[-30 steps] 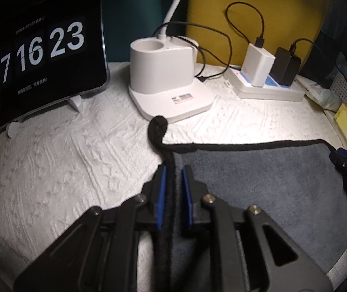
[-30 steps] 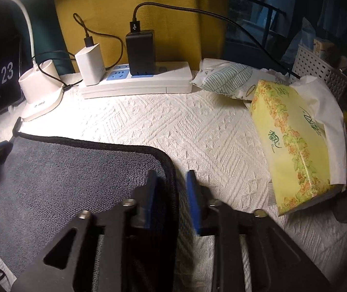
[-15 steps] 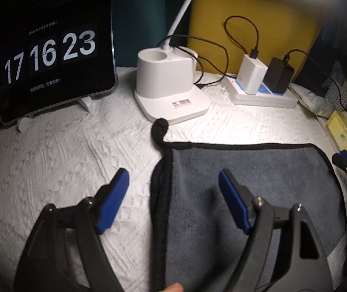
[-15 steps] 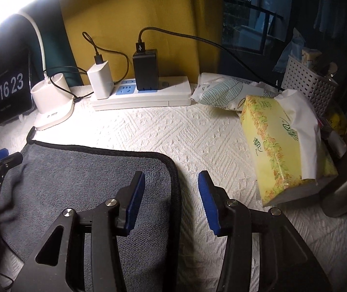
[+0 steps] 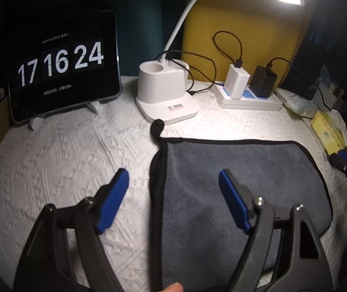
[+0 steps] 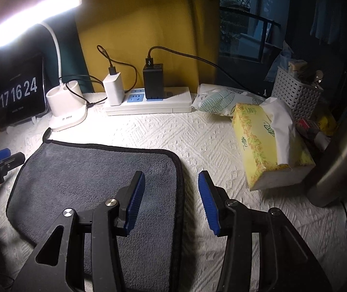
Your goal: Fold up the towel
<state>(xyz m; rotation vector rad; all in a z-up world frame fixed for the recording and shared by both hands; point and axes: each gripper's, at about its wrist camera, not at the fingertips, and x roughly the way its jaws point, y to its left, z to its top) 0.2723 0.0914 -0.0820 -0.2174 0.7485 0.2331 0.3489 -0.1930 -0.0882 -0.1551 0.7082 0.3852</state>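
Observation:
A grey towel with black trim lies flat and folded on the white textured tablecloth; it also shows in the right wrist view. Its black hanging loop points toward the lamp base. My left gripper is open and empty, raised above the towel's left edge. My right gripper is open and empty, raised above the towel's right edge. Each gripper's tip shows at the edge of the other's view.
A tablet clock stands at the back left. A white lamp base and a power strip with chargers sit behind the towel. A yellow tissue pack, a white basket and a metal cylinder are at the right.
Both grippers were shut on the towel's side edges one second ago. Both have opened, let go of it and pulled back and up. The towel lies still.

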